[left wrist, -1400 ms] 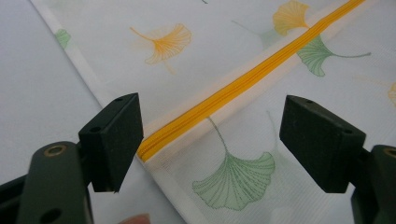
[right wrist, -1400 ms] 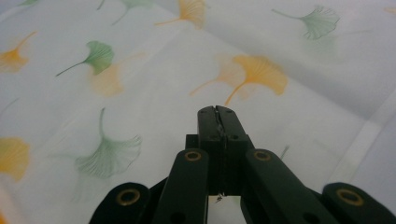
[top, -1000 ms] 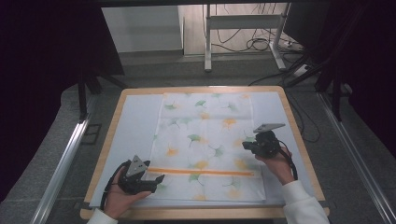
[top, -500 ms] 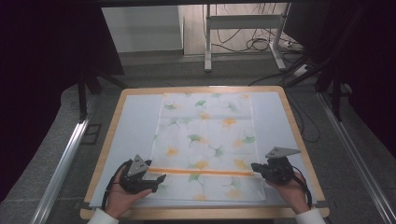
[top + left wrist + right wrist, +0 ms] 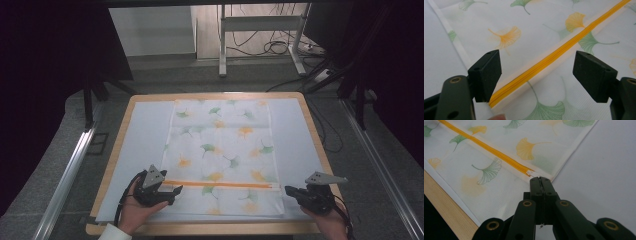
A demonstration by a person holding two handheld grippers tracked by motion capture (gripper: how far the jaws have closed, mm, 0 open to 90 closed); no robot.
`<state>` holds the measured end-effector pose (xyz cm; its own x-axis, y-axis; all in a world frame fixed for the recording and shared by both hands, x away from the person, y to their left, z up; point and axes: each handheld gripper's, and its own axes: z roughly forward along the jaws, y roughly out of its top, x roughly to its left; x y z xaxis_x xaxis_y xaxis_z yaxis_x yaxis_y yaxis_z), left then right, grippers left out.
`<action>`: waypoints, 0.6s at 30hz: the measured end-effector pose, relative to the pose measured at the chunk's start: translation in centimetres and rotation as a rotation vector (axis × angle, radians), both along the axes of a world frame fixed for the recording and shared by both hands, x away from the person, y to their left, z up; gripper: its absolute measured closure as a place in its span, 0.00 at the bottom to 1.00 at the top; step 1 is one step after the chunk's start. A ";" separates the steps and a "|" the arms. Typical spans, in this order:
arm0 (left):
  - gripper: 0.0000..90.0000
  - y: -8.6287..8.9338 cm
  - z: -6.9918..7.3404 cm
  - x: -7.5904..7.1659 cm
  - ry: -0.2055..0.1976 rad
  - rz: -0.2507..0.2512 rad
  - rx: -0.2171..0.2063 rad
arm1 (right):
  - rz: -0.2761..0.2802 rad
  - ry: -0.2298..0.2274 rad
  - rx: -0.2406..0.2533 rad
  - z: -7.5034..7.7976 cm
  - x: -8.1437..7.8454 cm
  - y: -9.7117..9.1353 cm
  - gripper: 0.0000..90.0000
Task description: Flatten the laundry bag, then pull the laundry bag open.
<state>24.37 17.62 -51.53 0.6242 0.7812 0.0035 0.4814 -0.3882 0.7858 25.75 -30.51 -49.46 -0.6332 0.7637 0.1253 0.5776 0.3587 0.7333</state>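
Note:
A white mesh bag (image 5: 220, 150) printed with green and orange ginkgo leaves lies flat on the pale mat (image 5: 142, 145). An orange zipper (image 5: 220, 184) runs across its near part. My left gripper (image 5: 175, 190) rests at the zipper's left end, open; in the left gripper view (image 5: 537, 70) the zipper (image 5: 544, 63) passes between the two jaws, untouched. My right gripper (image 5: 289, 190) sits just off the bag's right edge, shut. In the right gripper view (image 5: 540, 179) its tips lie close to the zipper's white end tab (image 5: 531, 172), with nothing seen between them.
The mat sits on a wooden table (image 5: 200, 229) whose rim shows at the near edge. Metal rails (image 5: 70, 175) run along both sides on the grey floor. A desk frame (image 5: 260, 30) and cables stand behind the table. Dark curtains close off left and right.
My right gripper has moved from over the bag's right middle toward the near right, off the bag's edge, staying shut. The left gripper and the bag have not moved.

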 end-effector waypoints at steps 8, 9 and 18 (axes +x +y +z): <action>0.26 -1.7 0.8 0.8 -0.015 -0.033 -0.009 | 0.020 0.012 -0.024 -0.3 0.1 0.7 0.99; 0.26 -2.0 0.9 0.9 -0.016 -0.040 -0.013 | 0.022 0.013 -0.026 -0.3 0.0 0.8 0.99; 0.25 -5.9 1.7 1.8 0.006 -0.103 -0.016 | 0.042 0.017 -0.052 -0.5 -0.1 1.7 0.99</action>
